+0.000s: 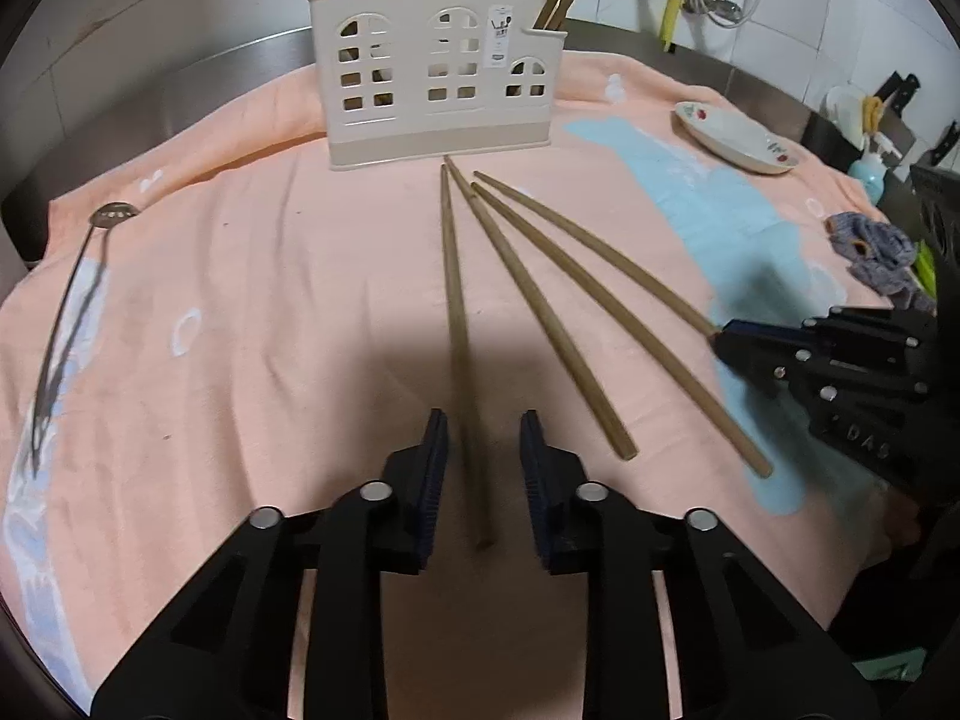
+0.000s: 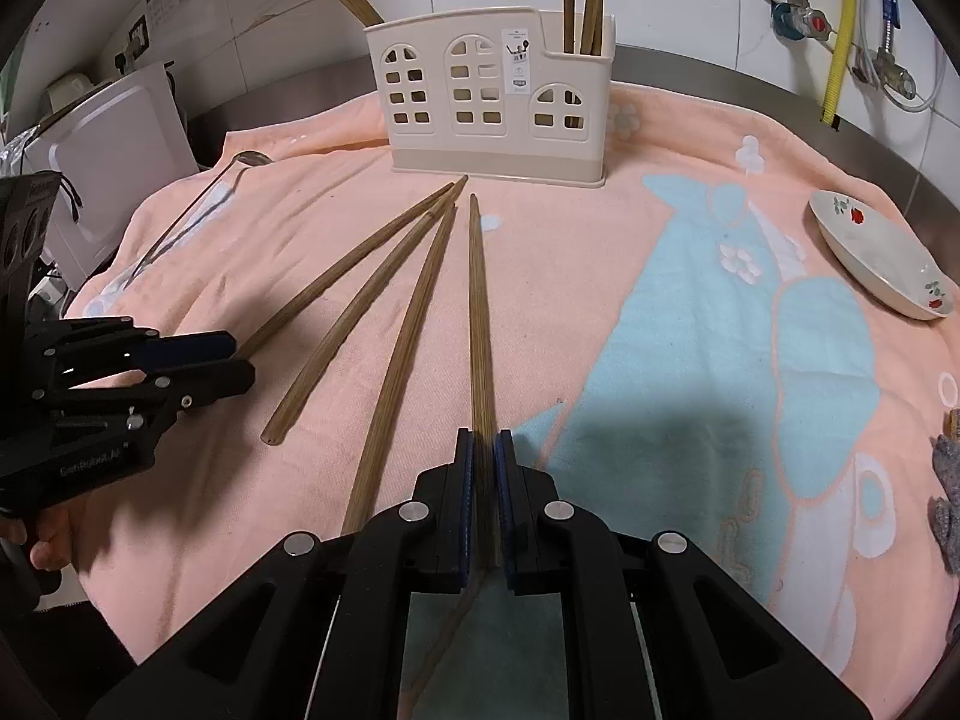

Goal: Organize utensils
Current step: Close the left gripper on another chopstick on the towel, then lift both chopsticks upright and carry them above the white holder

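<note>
Left wrist view showed a metal spoon (image 1: 66, 312) lying along the left edge of the towel (image 1: 270, 276), well apart from everything else. Left gripper (image 1: 483, 438) hung with jaws open, straddling the near end of the leftmost chopstick (image 1: 456, 324) without touching it. Two more loose chopsticks (image 1: 540, 312) fanned out beside it, tips meeting just in front of the holder (image 1: 438, 90) at the towel's far edge. Right gripper (image 2: 483, 450) had its jaws closed on the rightmost chopstick (image 2: 477, 312), clamped near the thick end, the stick pointing straight at the holder. A plate (image 2: 876, 264) sat at the towel's right edge.

Judged step: both sides picking chopsticks to drop into the holder. To do it well, the left should close squarely on its stick near the thick end, then lift clear before swinging, so the neighbours are not dragged. The right should tilt its stick upright and lower it tip first into an end slot, away from the sticks already standing there.

Chopsticks were long, thin, brown wood, tapered toward the tips, thick ends cut flat. The holder was cream plastic, house-shaped with window cutouts, a label on the front, and chopsticks already standing in its left and right ends.
</note>
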Action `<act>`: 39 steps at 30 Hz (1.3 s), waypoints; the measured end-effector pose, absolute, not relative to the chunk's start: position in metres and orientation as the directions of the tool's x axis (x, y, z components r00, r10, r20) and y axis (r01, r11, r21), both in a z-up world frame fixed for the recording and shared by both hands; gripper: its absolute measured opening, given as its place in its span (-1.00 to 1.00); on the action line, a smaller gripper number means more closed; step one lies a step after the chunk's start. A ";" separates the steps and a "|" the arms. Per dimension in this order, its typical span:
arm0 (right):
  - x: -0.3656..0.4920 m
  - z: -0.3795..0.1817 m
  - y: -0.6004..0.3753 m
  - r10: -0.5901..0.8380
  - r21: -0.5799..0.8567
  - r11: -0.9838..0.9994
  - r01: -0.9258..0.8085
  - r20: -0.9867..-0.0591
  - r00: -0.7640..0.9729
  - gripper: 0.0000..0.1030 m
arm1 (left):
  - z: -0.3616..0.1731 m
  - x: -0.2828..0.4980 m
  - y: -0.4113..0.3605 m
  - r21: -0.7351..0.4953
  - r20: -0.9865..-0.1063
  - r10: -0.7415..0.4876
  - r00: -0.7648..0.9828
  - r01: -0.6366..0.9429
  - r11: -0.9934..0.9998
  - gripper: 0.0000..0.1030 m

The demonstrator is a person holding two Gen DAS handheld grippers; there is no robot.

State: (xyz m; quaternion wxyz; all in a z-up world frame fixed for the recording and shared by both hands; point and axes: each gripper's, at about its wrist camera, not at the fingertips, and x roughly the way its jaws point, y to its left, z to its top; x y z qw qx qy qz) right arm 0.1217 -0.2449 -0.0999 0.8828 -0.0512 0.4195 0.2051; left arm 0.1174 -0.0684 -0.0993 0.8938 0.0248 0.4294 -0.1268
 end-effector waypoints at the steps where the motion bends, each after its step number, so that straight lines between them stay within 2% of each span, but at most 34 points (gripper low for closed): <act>1: 0.122 -0.100 -0.245 0.319 0.082 0.911 -0.405 -0.762 0.564 -0.86 | -0.100 0.119 -0.068 -0.080 -0.774 -0.217 0.594 0.249 0.965 -0.62; 5: 0.122 -0.100 -0.245 0.319 0.083 0.911 -0.403 -0.761 0.565 -0.86 | -0.103 0.125 -0.065 -0.113 -0.772 -0.242 0.588 0.247 0.962 -0.65; 20: 0.118 -0.096 -0.242 0.306 0.068 0.915 -0.398 -0.760 0.573 -0.86 | -0.104 0.127 -0.063 -0.100 -0.771 -0.222 0.597 0.231 0.968 -0.67; 23: 0.114 -0.090 -0.240 0.306 0.062 0.915 -0.400 -0.751 0.585 -0.86 | -0.104 0.127 -0.060 -0.105 -0.773 -0.223 0.594 0.227 0.968 -0.85; 30: 0.108 -0.046 -0.244 0.321 0.043 0.914 -0.404 -0.687 0.652 -0.86 | -0.085 0.124 -0.045 -0.157 -0.745 -0.270 0.609 0.234 0.960 -0.88; 39: 0.117 0.026 -0.237 0.368 0.017 0.897 -0.443 -0.586 0.722 -0.86 | -0.026 0.123 -0.036 -0.171 -0.650 -0.329 0.685 0.289 0.942 -0.89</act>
